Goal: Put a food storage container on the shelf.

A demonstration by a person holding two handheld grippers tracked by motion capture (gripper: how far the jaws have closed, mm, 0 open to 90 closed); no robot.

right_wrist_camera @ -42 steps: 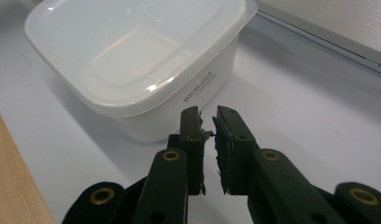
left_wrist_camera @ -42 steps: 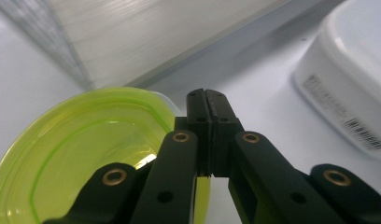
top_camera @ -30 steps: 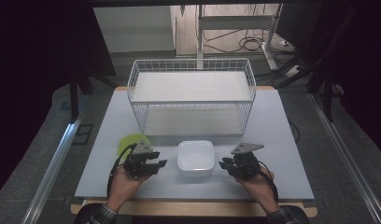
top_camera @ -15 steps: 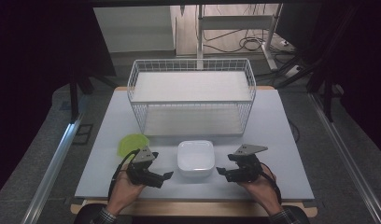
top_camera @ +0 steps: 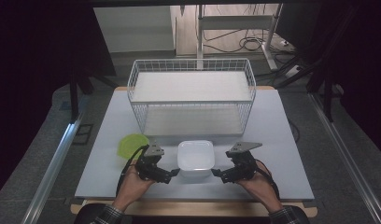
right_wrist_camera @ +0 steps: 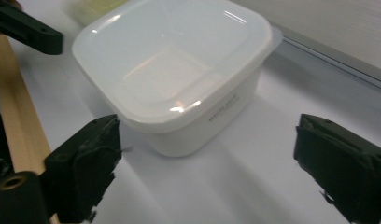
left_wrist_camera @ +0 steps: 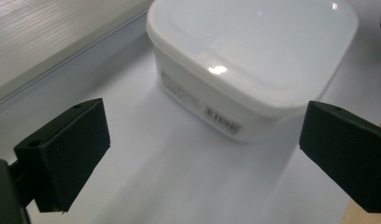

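so the white lidded tub sits on the bench dead centre between both hands. left gripper and right gripper have just been opening, both spread wide with nothing between them, each aimed inward at its near corners, about equally close.

You are working in a lab or test room, not a home. Your counter is a plain pale board with a bare wooden edge at six o'clock, set on a grey floor. Metal rails run along it at nine and three o'clock. At twelve o'clock loose cables lie coiled on the floor beneath a metal stand. Dark screens close off both sides, and a white wire basket stands mid-counter like staged test gear.
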